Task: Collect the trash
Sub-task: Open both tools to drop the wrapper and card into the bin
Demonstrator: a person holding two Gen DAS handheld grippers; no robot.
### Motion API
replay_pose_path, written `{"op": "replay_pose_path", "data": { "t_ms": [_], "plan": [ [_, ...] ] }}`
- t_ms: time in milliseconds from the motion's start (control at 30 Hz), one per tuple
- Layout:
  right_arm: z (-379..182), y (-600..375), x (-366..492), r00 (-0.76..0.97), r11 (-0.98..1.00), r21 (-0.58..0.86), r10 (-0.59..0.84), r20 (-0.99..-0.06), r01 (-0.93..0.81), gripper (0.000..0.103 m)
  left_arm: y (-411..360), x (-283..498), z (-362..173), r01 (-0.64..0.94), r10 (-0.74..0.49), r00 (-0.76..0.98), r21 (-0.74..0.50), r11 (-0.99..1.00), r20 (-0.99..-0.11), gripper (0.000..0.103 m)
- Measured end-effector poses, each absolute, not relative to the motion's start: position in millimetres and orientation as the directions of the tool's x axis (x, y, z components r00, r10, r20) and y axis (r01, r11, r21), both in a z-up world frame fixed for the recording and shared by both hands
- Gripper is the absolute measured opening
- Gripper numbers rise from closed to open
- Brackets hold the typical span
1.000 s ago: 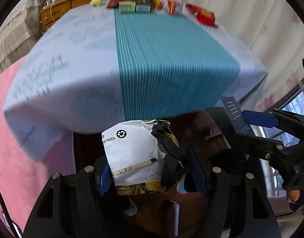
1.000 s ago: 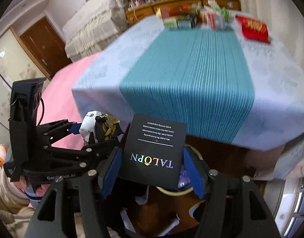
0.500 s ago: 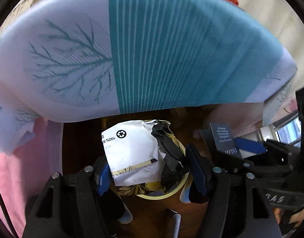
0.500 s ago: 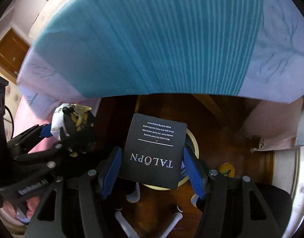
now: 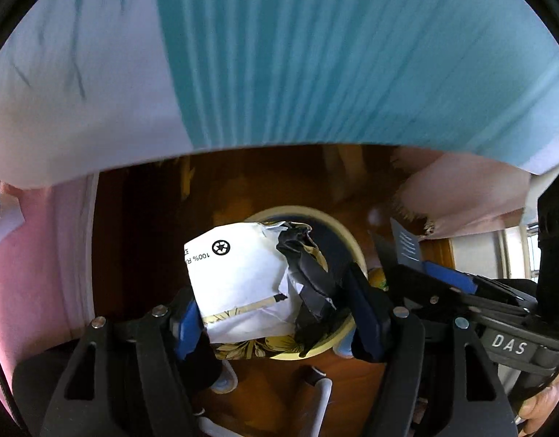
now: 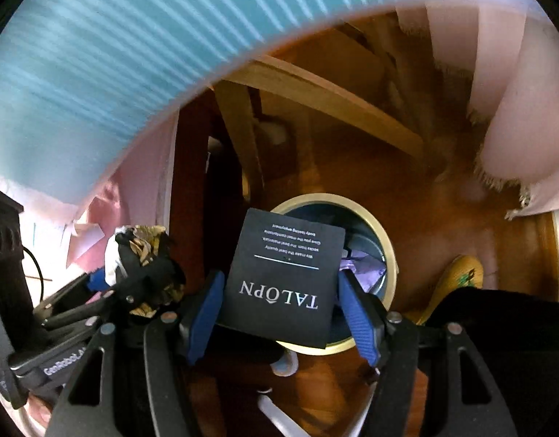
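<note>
Two trash pieces: wrapper (image 5: 243,276), card (image 6: 284,278)

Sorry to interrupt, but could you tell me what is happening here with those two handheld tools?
A person is collecting trash with a pair of tongs in each hand. The left tongs are shut on a crumpled white wrapper, and the right tongs are shut on a black TALOPN card. Both pieces are held above a round bin standing on the wooden floor just past the edge of the teal-striped tablecloth. Nothing has been released yet.
</note>
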State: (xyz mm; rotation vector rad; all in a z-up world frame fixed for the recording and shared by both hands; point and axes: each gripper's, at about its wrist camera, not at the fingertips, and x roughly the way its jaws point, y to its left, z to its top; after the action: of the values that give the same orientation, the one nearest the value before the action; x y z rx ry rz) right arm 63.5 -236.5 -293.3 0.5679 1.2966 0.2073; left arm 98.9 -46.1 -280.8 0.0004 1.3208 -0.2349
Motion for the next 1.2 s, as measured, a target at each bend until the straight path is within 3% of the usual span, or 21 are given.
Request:
{"op": "replay_pose_path", "data": {
  "t_ms": [100, 300, 833, 1200],
  "plan": [
    [-306.3, -234.3, 67.1, 0.247, 0.834, 0.52, 0.473, -0.846, 0.183, 0.067, -43.2, 102.6, -293.5, 0.15, -0.164, 0.2, -0.135, 0.979, -0.966, 0.071],
    [-313.5, -231.4, 70.8, 0.257, 0.833, 0.523, 0.474, -0.842, 0.181, 0.082, -34.6, 109.5, -302.8, 0.106, -0.152, 0.173, -0.135, 0.985, -0.973, 0.09],
    [-311.7, -226.8, 66.7, 0.257, 0.868, 0.476, 0.432, -0.864, 0.141, 0.082, -23.4, 102.9, -297.6, 0.067, -0.165, 0.187, -0.155, 0.986, -0.969, 0.09],
    [-240.9, -218.6, 49.2, 0.241, 0.932, 0.363, 0.349, -0.905, 0.012, 0.082, -22.0, 85.9, -225.4, 0.184, -0.291, 0.222, -0.253, 0.95, -0.931, 0.09]
  ]
}}
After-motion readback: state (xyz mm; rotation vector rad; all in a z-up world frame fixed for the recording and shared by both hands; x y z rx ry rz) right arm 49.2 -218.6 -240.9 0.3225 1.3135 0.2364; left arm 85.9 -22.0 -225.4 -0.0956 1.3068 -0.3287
